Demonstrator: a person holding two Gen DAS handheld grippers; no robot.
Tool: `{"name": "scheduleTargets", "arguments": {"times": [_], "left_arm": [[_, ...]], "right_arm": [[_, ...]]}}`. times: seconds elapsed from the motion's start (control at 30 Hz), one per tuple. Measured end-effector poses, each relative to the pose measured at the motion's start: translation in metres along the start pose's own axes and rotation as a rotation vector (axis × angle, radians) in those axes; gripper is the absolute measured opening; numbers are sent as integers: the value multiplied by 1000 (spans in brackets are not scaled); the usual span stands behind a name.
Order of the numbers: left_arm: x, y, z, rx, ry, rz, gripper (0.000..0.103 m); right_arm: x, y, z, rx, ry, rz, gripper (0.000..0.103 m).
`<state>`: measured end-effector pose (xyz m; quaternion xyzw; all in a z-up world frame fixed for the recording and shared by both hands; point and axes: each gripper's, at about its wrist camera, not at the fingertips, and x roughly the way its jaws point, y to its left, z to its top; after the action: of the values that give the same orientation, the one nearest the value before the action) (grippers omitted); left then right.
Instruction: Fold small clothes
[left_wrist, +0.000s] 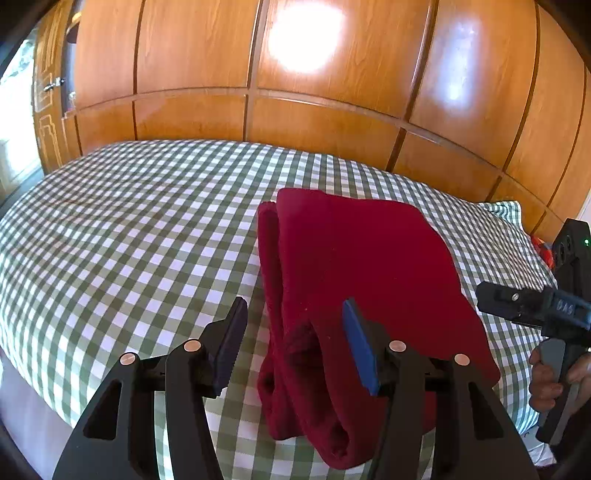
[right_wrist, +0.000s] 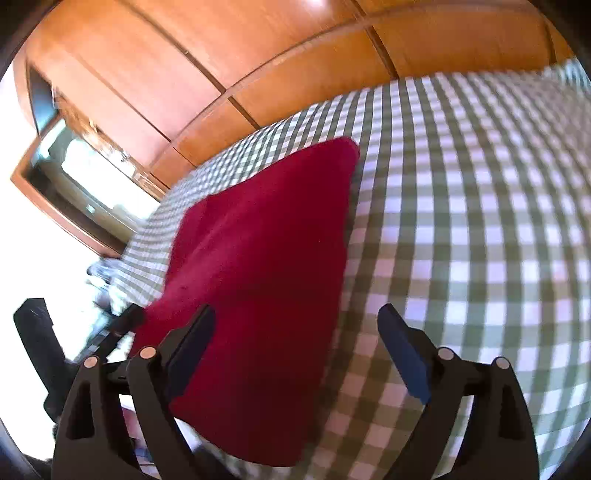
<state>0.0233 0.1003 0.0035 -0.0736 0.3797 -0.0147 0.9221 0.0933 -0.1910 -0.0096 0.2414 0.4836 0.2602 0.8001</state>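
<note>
My left gripper (left_wrist: 295, 343) stands half open, nothing pinched, over the near end of the folded red garment (left_wrist: 354, 266). My right gripper (right_wrist: 295, 354) gapes wide and empty above its right edge. The garment lies on the checked bedspread (left_wrist: 129, 221). Best to back away clear without snagging layers. Lettering on the right tool is unreadable.

We see a bed (left_wrist: 129, 221) covered in a green-and-white checked sheet (right_wrist: 480, 221), and a folded dark red garment (left_wrist: 362, 258) lies flat on it.
</note>
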Motion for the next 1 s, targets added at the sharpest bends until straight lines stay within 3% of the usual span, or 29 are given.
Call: {"name": "scheduleTargets", "arguments": {"times": [0.33,0.4,0.57,0.7,0.77,0.83,0.9,1.0], "left_arm": [[23,5,8,17,52,-37,53],[30,6,10,21,65,-43,60],[51,15,15,9,119,-108,63],[73,29,17,-48,176,-238,64],[85,40,17,-111,202,-305,69],[101,57,13,-211,241,-421,69],[109,62,9,-254,248,-495,65],[112,62,6,-256,232,-551,51]], "right_arm": [[7,-26,15,84,65,75,91],[13,-28,18,86,78,75,91],[21,-29,18,95,98,113,92],[35,-20,20,81,123,148,92],[39,-15,21,63,129,155,92],[46,-8,22,40,147,175,89],[56,-2,25,22,158,173,83],[66,3,25,8,163,179,67]]}}
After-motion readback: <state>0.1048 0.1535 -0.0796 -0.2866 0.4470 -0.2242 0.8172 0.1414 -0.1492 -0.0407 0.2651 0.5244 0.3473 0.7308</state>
